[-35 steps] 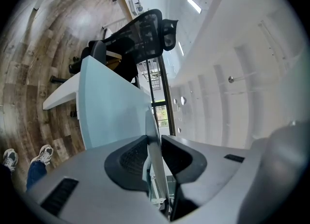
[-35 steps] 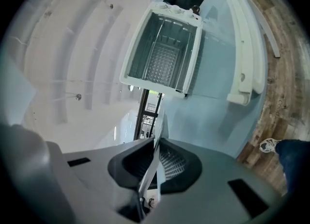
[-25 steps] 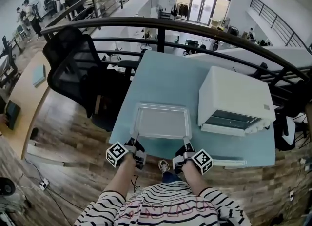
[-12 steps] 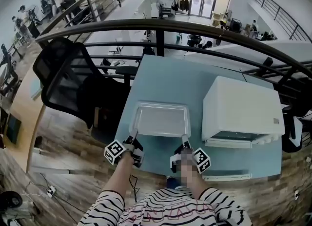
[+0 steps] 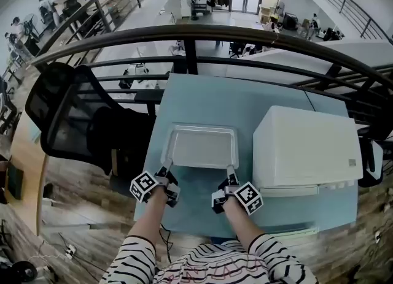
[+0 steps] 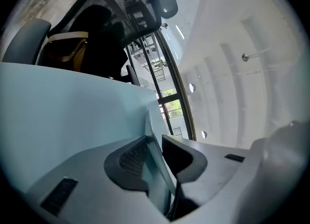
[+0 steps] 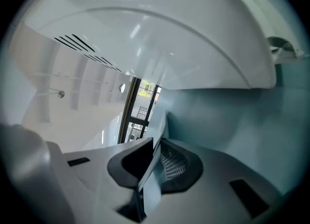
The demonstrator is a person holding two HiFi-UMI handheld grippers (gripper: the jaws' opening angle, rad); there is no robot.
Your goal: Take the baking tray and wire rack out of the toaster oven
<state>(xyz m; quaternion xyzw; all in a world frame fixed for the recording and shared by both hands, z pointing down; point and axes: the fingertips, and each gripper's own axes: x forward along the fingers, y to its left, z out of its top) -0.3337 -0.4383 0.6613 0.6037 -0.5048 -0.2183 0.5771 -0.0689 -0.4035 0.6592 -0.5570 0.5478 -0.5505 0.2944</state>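
The pale metal baking tray [image 5: 201, 146] lies level over the light blue table [image 5: 239, 99], just left of the white toaster oven [image 5: 307, 148]. My left gripper [image 5: 164, 172] is shut on the tray's near left corner, and my right gripper [image 5: 231, 172] is shut on its near right corner. In the left gripper view the tray's thin rim [image 6: 157, 162] runs between the pads of the left gripper [image 6: 154, 138]. The right gripper view shows the same rim [image 7: 151, 167] pinched by the right gripper [image 7: 156, 143], with the oven's white body [image 7: 169, 39] close above. No wire rack is in view.
A black mesh office chair [image 5: 73, 117] stands off the table's left side. A dark curved railing [image 5: 215, 34] runs behind the table's far edge. Bare table top lies beyond the tray and in front of it.
Both grippers have carried the tray away from me, further onto the table and along the oven's left side. The grips on both corners are unchanged.
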